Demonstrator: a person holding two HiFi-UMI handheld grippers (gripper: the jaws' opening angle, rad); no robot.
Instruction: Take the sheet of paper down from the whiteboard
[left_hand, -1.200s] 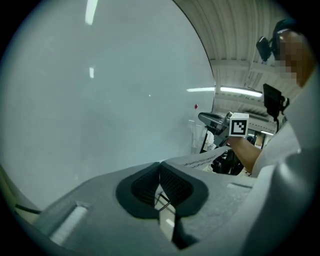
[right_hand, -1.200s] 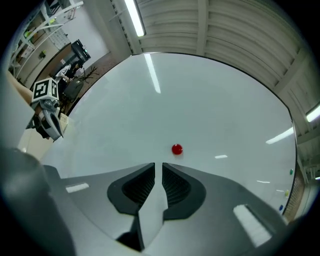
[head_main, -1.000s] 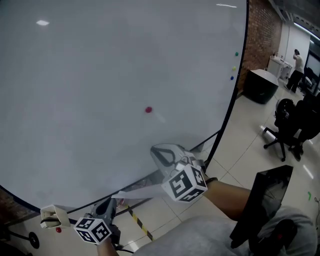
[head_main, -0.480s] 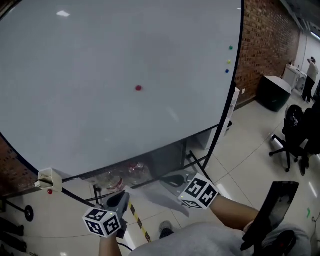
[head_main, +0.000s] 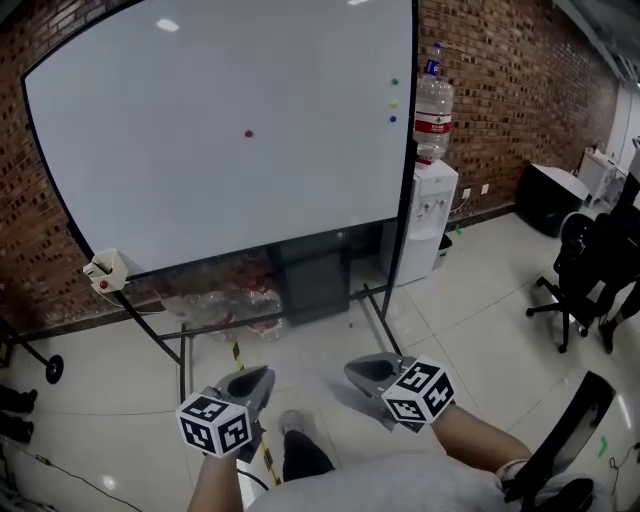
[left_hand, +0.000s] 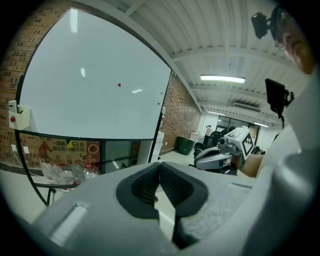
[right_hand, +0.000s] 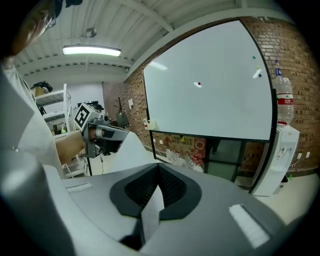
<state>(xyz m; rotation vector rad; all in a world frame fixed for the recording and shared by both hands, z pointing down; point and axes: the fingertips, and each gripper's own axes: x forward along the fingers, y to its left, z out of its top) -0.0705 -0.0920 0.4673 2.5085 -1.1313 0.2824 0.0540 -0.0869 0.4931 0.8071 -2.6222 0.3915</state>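
The whiteboard stands on its frame against the brick wall, bare except for a red magnet and three small magnets near its right edge. Both grippers hover low over the floor, well back from the board. My left gripper is shut on a white edge of the sheet of paper, which shows between its pads. My right gripper is likewise shut on a strip of the sheet. In the head view I cannot make the sheet out against the pale floor.
A small white holder hangs at the board's lower left corner. A water dispenser stands right of the board. Black office chairs and a dark bin are at the far right. Yellow-black tape marks the floor.
The view has pulled well back from the whiteboard, which now looks smaller. Both grippers came down and away from the board, staying shut on the sheet.
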